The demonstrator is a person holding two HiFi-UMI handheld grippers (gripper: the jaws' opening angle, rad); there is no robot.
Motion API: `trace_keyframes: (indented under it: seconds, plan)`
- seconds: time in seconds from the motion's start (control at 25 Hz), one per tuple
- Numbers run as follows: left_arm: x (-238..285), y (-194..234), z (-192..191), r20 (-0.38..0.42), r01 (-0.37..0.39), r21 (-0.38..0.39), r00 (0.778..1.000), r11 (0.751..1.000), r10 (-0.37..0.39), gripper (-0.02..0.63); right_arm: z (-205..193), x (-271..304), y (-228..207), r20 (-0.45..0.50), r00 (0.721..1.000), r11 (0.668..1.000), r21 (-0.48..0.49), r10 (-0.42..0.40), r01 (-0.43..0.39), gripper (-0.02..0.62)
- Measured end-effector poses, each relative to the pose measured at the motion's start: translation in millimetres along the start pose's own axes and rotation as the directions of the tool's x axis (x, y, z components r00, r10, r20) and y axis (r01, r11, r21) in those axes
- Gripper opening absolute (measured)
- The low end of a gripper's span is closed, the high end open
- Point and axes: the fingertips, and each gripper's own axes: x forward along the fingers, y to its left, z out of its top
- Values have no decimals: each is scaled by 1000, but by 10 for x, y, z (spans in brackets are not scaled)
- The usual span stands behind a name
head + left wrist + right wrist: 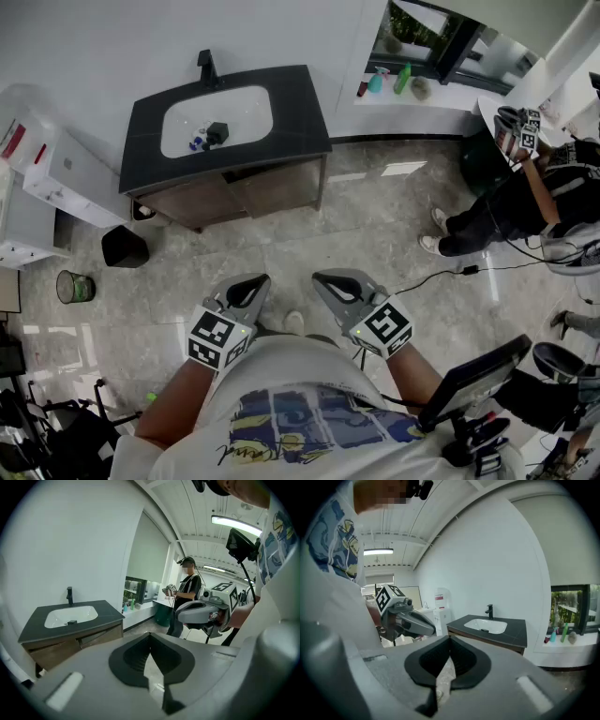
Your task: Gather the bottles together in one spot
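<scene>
Two bottles, a teal one (375, 82) and a green one (403, 78), stand on the white window ledge (441, 97) at the far right. They also show small in the left gripper view, teal (126, 606) and green (132, 603), and in the right gripper view, teal (553, 634) and green (565, 632). A small blue item (197, 143) lies in the white sink (239, 111); what it is I cannot tell. My left gripper (253, 283) and right gripper (323, 279) hang side by side close to my body, far from the bottles. Both are shut and hold nothing.
A black-topped vanity (300, 103) with a black faucet (206, 66) stands against the wall. On the floor to the left are a black bin (124, 247) and a round green container (75, 286). A white unit (56, 169) stands at the left. Another person (525, 197) stands at the right, with a cable (441, 275) running across the floor.
</scene>
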Motion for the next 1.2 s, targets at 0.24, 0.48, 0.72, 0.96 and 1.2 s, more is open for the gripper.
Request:
trace_keyframes:
  seconds: [0.24, 0.48, 0.72, 0.96, 1.2]
  plan:
    - [102, 134, 66, 7, -9, 0, 1000, 1000, 9, 2, 39, 106, -132, 0, 1000, 1000, -16, 10, -10, 0]
    - [161, 227, 130, 16, -26, -4, 1000, 1000, 26, 2, 64, 192, -239, -1, 1000, 1000, -8, 28, -28, 0]
    - [74, 370, 178, 21, -59, -10, 998, 998, 60, 2, 153, 398, -222, 7, 998, 998, -15, 68, -68, 0]
    - [-48, 446, 122, 11, -83, -35, 996, 996, 83, 2, 140, 473, -198, 0, 998, 998, 1, 67, -67, 0]
    - [-187, 684, 57, 6, -86, -74, 996, 994, 86, 2, 194, 731, -197, -4, 998, 998, 10, 57, -57, 29]
